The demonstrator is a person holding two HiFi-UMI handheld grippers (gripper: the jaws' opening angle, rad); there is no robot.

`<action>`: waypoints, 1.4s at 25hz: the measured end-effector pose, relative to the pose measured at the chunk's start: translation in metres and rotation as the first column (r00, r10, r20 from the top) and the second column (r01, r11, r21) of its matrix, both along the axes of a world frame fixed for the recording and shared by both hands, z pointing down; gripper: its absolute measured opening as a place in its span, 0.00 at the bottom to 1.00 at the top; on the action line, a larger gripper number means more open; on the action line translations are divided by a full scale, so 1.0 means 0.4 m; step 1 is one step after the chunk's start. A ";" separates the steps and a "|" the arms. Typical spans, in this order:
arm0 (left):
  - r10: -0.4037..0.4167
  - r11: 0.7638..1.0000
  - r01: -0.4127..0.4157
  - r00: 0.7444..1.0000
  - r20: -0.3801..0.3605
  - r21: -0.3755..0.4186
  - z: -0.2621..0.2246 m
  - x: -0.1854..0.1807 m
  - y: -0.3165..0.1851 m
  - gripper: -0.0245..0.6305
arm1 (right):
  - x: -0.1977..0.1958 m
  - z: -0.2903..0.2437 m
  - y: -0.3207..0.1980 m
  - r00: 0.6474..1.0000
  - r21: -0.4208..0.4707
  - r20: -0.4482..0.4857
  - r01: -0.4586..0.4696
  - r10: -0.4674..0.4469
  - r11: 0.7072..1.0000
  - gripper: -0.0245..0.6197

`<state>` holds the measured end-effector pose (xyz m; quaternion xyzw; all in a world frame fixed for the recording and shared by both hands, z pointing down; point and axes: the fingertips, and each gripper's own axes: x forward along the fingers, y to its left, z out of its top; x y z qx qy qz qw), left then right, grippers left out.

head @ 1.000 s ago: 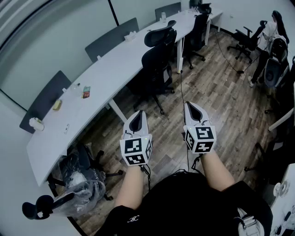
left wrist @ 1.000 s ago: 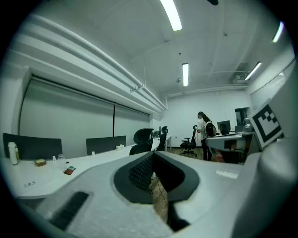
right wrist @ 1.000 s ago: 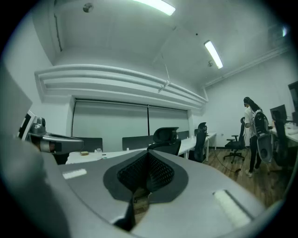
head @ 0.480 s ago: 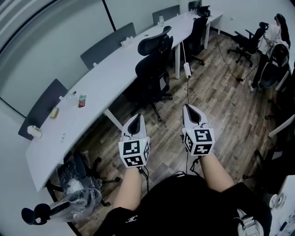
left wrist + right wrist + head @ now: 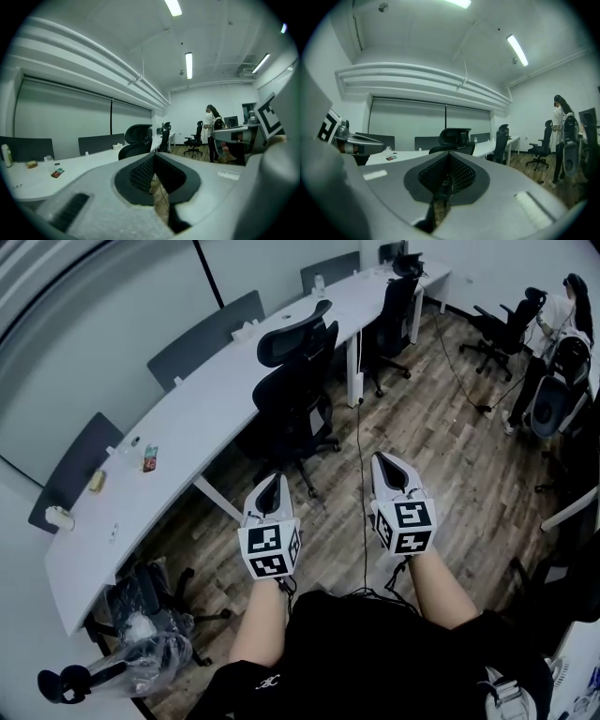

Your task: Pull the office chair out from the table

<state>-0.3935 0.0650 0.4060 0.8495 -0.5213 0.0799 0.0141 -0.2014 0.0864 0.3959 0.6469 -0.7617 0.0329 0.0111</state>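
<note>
A black office chair (image 5: pixel 295 381) with a headrest stands tucked against the long white curved table (image 5: pixel 216 399), ahead and slightly left of both grippers. My left gripper (image 5: pixel 273 486) and right gripper (image 5: pixel 392 465) are held side by side over the wood floor, both shut and empty, well short of the chair. The chair's headrest (image 5: pixel 137 133) rises beyond the left gripper's jaws in the left gripper view. In the right gripper view the same chair (image 5: pixel 454 140) stands straight ahead above the closed jaws.
A second black chair (image 5: pixel 394 306) stands further along the table. More chairs (image 5: pixel 506 324) and a standing person (image 5: pixel 562 310) are at the far right. A plastic-wrapped chair (image 5: pixel 141 634) lies at the lower left. Small items (image 5: pixel 148 457) sit on the table; cables cross the floor.
The whole view has shifted: the black chair and table have drawn nearer and slid left in the head view. Both grippers stay shut, side by side.
</note>
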 end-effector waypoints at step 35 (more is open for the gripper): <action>-0.065 0.996 0.064 0.998 -0.014 -0.061 0.082 0.267 -0.751 0.05 | 0.384 0.085 -0.630 0.991 -0.079 -0.133 -0.018 0.007 0.997 0.05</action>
